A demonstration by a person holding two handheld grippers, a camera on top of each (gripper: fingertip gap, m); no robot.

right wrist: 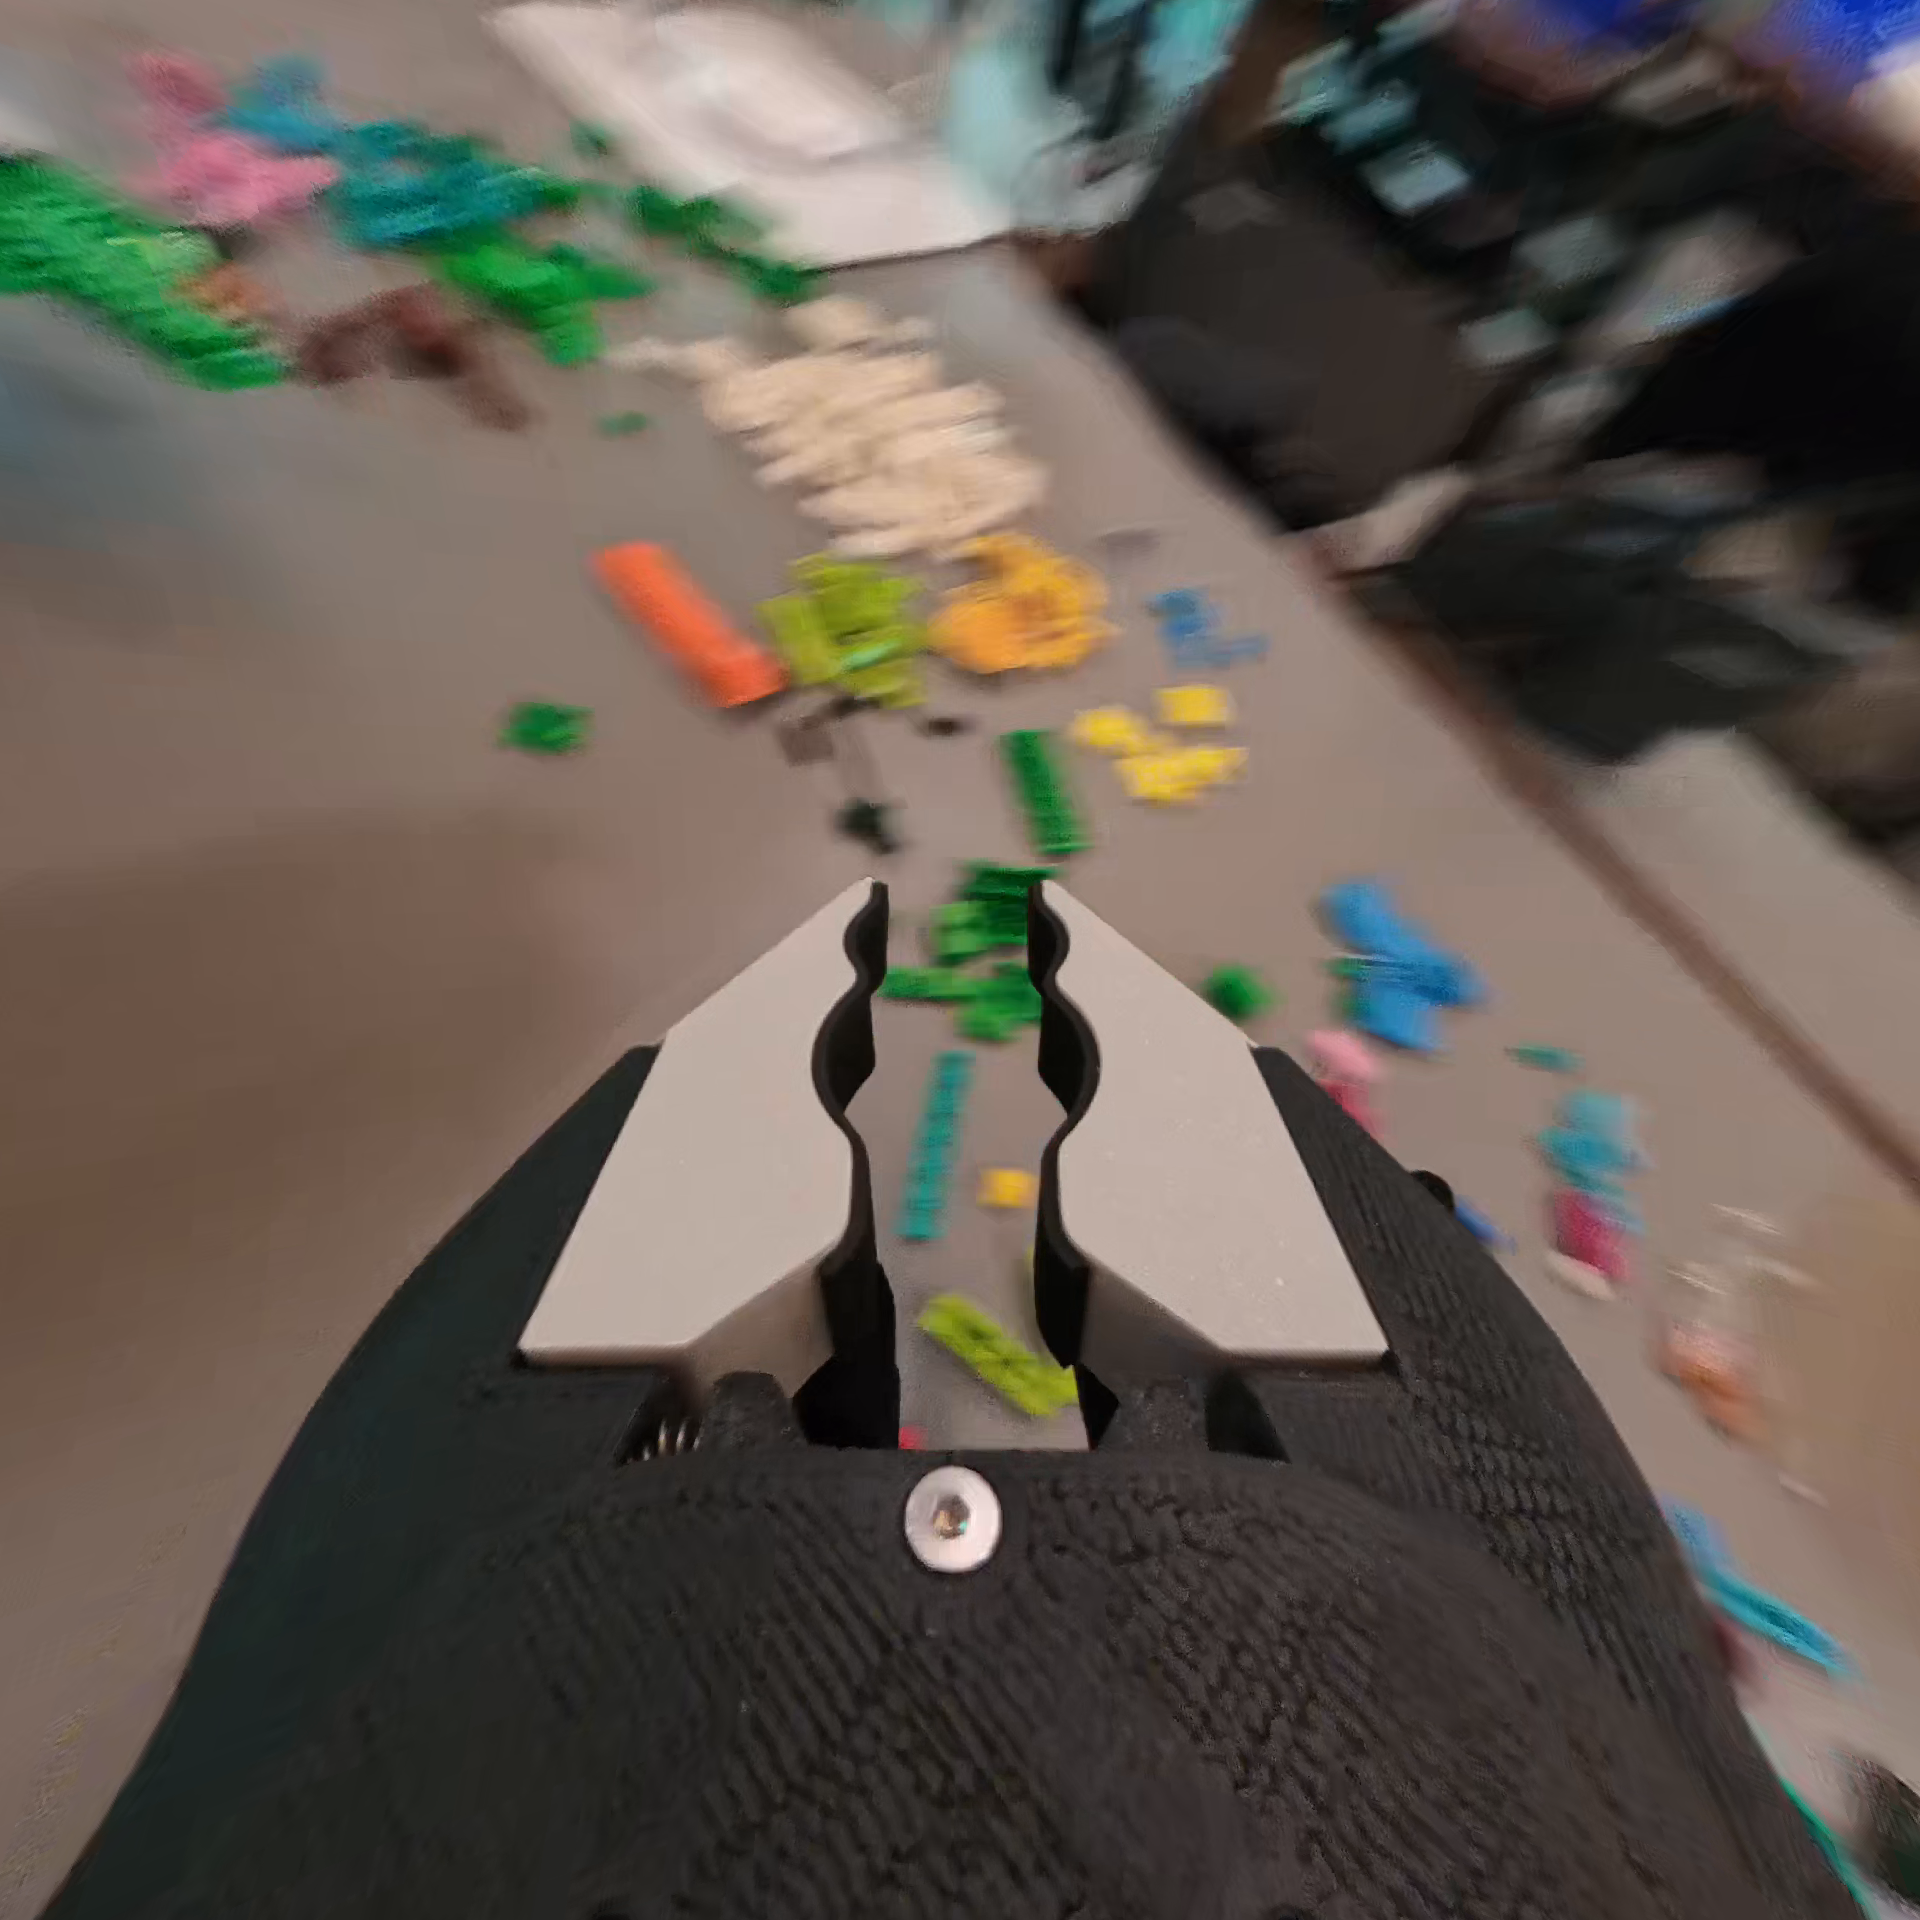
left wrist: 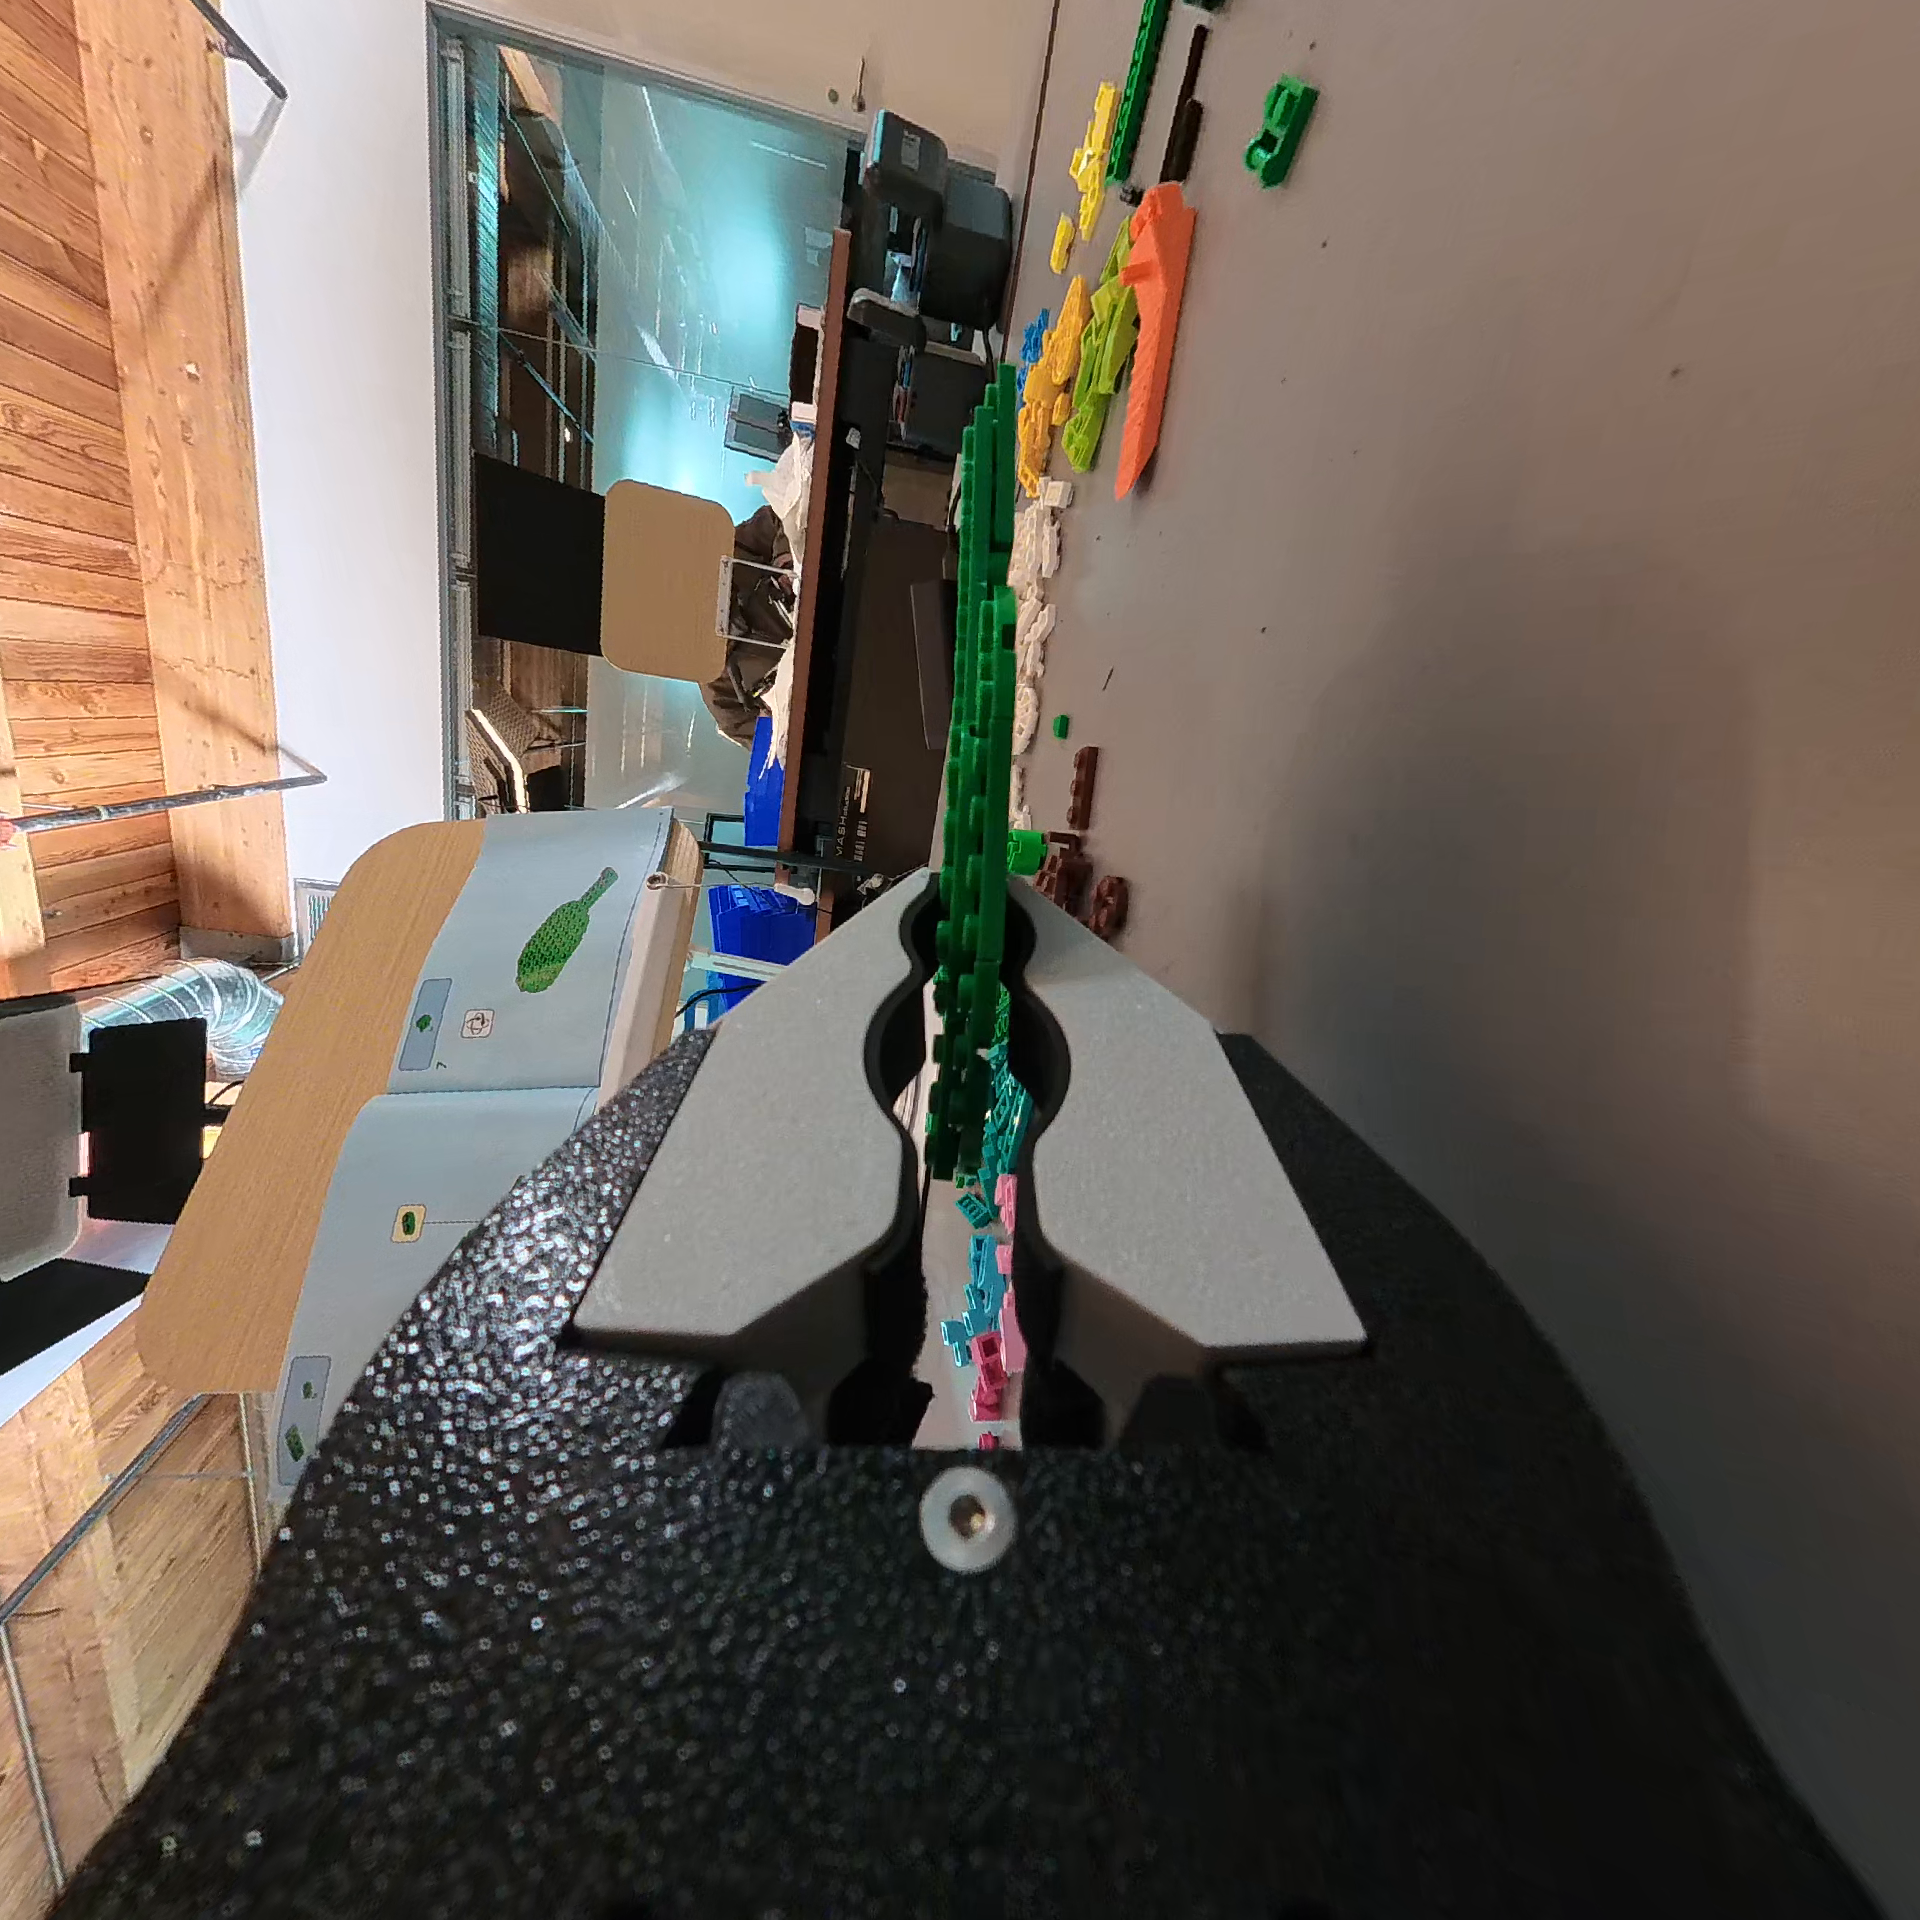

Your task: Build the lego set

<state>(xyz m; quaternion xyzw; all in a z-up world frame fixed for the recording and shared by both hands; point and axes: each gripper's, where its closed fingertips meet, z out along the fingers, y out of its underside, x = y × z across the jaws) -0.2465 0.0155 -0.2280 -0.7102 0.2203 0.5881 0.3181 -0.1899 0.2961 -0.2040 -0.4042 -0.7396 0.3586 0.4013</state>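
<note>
My left gripper (left wrist: 971, 914) is shut on a long flat green brick assembly (left wrist: 982, 644). I hold it edge-on above the grey table (left wrist: 1507, 727), and it runs forward from between my pads. My right gripper (right wrist: 956, 894) is open with nothing between its pads. It hangs above a small heap of loose green bricks (right wrist: 987, 966) on the table (right wrist: 260, 831). The right wrist view is blurred by motion. The green assembly also shows at the far left of the right wrist view (right wrist: 114, 270).
Sorted piles lie on the table: an orange plate (left wrist: 1153, 332), lime, yellow and white bricks (left wrist: 1039, 582), brown bricks (left wrist: 1081, 862), teal and pink bricks (left wrist: 987, 1278). An open instruction booklet (left wrist: 520, 977) rests on a wooden stand at the left. A dark desk (left wrist: 862, 623) stands behind. There is about 30 cm between the tips of the two grippers.
</note>
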